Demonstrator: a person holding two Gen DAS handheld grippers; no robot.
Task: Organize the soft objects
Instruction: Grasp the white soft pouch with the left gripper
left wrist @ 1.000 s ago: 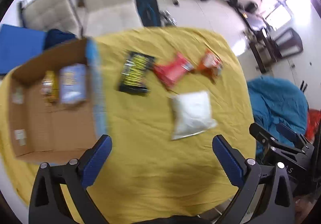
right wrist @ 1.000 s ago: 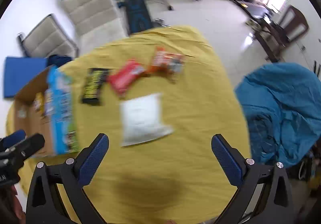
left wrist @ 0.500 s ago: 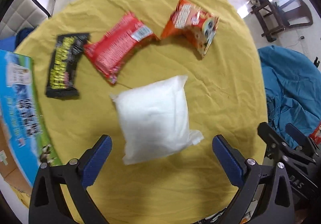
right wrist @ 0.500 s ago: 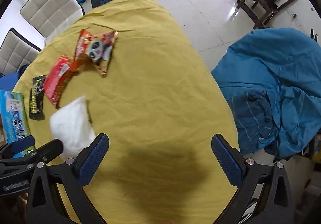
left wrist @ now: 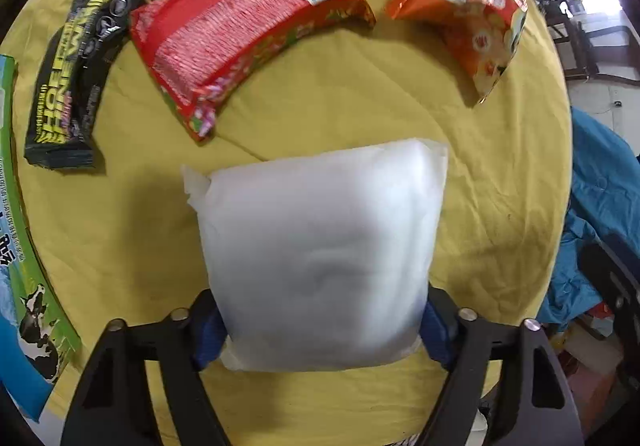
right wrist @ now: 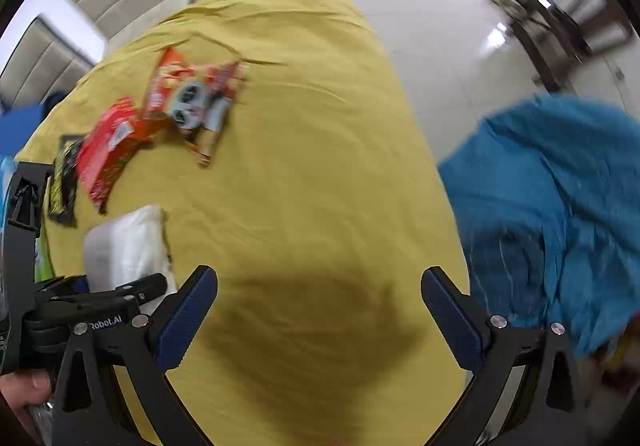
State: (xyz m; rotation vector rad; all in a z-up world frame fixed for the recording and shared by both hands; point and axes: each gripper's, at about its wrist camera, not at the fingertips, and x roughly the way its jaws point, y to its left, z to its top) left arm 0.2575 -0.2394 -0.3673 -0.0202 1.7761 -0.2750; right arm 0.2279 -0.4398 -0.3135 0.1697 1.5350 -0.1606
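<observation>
The white pouch (left wrist: 320,258) is lying on the yellow cloth (left wrist: 340,94), just in front of the red packet (left wrist: 248,26), and its near end is now pinched between the blue pads of the left gripper (left wrist: 322,330). Those jaws have just been closing from their widest spread onto the pouch, and the gripper has been brought down close over it since half a second ago. The pickup is judged to be beginning; the pouch is not yet lifted. The right gripper (right wrist: 319,310) is held wide open over bare cloth to the right of the pouch, with nothing between its pads. The black packet (left wrist: 76,74) and orange packet (left wrist: 468,18) lie left and right of the red packet. The printed box (left wrist: 24,286) left of the pouch is cut off, so its inside cannot be made out.
</observation>
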